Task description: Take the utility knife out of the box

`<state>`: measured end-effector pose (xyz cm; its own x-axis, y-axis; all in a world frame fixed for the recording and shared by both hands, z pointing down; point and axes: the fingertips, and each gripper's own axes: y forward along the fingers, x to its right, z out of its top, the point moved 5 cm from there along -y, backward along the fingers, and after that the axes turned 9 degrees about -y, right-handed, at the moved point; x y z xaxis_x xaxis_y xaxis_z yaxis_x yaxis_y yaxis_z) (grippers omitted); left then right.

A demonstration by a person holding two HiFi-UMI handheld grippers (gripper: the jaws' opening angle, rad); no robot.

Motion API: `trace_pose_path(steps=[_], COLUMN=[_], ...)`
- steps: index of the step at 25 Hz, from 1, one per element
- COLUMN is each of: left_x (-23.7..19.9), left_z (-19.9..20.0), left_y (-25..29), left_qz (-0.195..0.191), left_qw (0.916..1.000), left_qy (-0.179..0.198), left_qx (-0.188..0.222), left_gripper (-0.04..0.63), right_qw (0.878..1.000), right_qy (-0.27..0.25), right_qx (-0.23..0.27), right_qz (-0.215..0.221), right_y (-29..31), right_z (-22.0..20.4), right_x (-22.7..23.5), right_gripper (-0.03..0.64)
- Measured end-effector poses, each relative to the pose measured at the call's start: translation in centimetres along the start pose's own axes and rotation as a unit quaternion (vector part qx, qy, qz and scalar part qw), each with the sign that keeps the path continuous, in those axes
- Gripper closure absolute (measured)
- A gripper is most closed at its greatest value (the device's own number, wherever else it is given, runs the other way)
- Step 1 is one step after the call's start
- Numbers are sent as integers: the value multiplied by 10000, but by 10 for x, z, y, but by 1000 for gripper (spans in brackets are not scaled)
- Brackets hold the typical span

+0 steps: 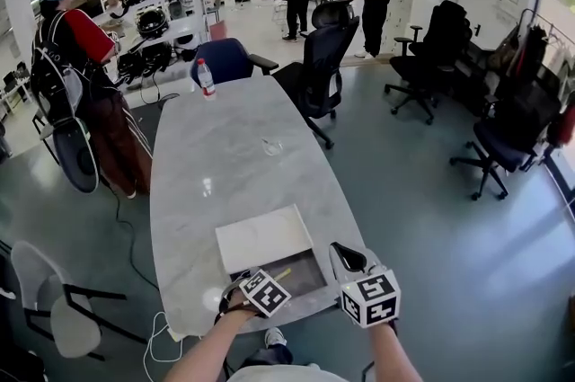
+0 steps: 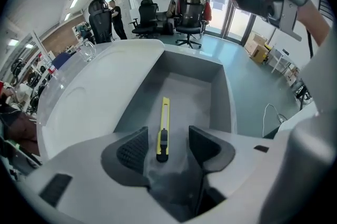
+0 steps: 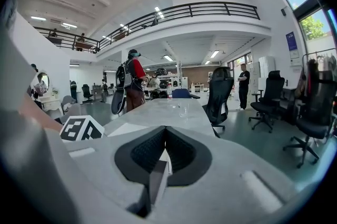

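Left gripper view: spread left hand-held gripper (image 2: 168, 139) straddles the utility knife (image 2: 164, 122) in the box (image 2: 222, 92); right hand-held gripper (image 3: 165, 134) pressed together.

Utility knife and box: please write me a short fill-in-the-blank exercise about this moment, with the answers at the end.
1. The utility knife in the box has a ____ body with a black slider.
2. Seen from the left gripper, the knife shows ____ its open jaws.
3. The right gripper holds ____ in its shut jaws.

Missing words: yellow; between; nothing
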<state>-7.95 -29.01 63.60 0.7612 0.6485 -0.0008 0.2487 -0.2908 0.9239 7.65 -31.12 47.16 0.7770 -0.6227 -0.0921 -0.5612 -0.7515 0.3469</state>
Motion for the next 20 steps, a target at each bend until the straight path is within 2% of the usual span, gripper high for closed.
trace_pose_path(steps=[8, 20], left_x=[0, -1], left_z=[2, 0], left_y=[11, 12], left_qz=[-52, -189], left_qw=[9992, 9987], left_qy=[168, 180], left_qx=[-371, -431], left_gripper=[360, 370], right_qw=[10000, 9999], right_qy=[32, 78], right_qx=[-67, -102], right_qz=[-49, -6], right_y=[-2, 0], right_z=[-5, -9], right_x=[5, 3], right_gripper=[612, 612])
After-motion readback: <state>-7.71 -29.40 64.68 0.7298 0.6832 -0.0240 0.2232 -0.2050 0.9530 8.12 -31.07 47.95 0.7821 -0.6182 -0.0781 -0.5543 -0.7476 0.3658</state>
